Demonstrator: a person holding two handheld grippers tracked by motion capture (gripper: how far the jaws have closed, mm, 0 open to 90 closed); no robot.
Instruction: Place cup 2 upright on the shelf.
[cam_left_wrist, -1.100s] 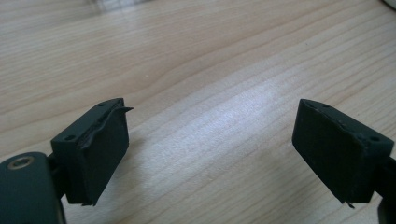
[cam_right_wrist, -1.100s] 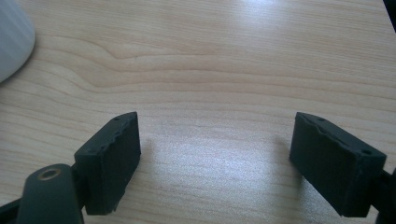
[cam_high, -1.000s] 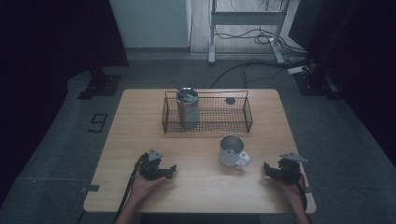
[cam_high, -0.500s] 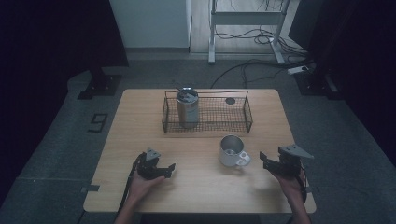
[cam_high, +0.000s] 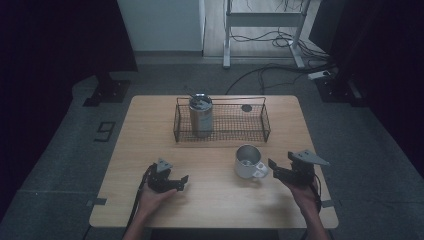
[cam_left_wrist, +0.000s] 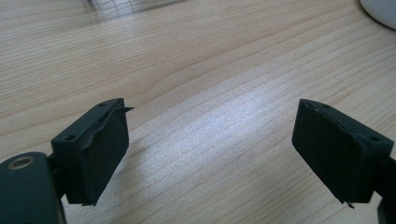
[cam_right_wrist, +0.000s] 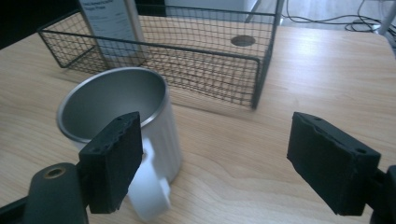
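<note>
A white mug (cam_high: 247, 161) with a steel inside stands upright on the wooden table (cam_high: 215, 200), its handle turned toward my right gripper (cam_high: 272, 167). That gripper hovers just right of the mug, open, with nothing between its jaws. In the right gripper view (cam_right_wrist: 215, 158) the mug (cam_right_wrist: 121, 112) sits just beyond the left jaw, handle nearest. My left gripper (cam_high: 182, 181) rests low at the front left, open over bare wood (cam_left_wrist: 210, 149).
A black wire basket (cam_high: 222, 135) stands at the back middle of the table, with a tall steel tumbler (cam_high: 200, 115) upright in its left end and a dark round disc (cam_high: 246, 108) at its right. The basket (cam_right_wrist: 187, 60) lies right behind the mug.
My right gripper has risen off the table and come left toward the mug's handle. The left gripper, mug and basket have stayed put.
</note>
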